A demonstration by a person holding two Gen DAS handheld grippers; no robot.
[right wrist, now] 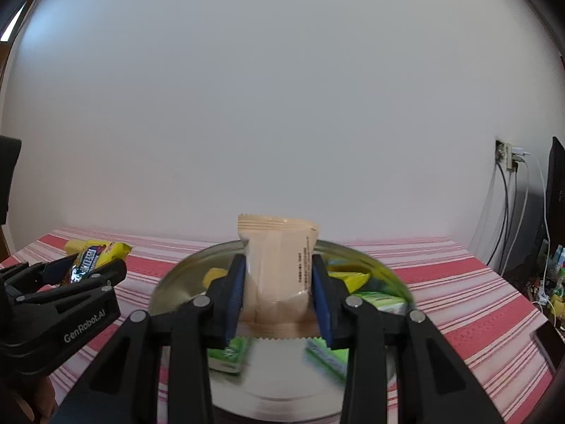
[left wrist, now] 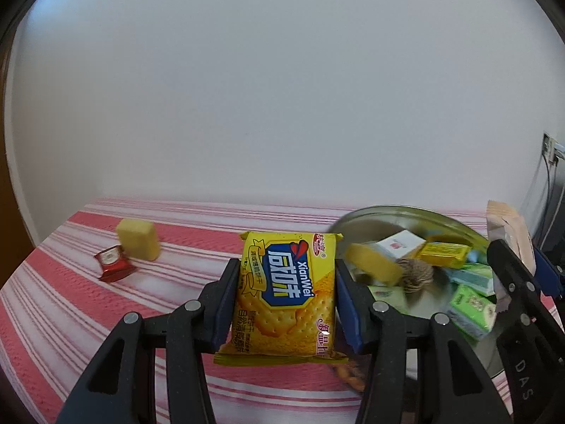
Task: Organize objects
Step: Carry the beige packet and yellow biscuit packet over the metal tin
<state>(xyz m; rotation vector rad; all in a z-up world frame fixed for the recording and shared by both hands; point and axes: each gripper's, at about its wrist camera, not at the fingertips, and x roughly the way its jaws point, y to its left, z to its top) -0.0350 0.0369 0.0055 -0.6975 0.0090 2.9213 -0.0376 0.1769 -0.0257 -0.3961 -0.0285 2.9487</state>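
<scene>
Covering the table, a red-and-white striped cloth [left wrist: 70,304] carries a metal bowl [right wrist: 169,282] (packed with small green and yellow packets). The left gripper [left wrist: 284,289] pinches a yellow cracker packet [left wrist: 286,296] beside the bowl. The right gripper [right wrist: 279,293] pinches a beige snack packet [right wrist: 279,268] above the bowl.

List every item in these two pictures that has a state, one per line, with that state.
Left gripper: shut on the yellow cracker packet.
Right gripper: shut on the beige snack packet, above the bowl.
Metal bowl: holding several packets.
Red sachet: lying on the striped cloth.
Yellow block: standing beside the sachet.
</scene>
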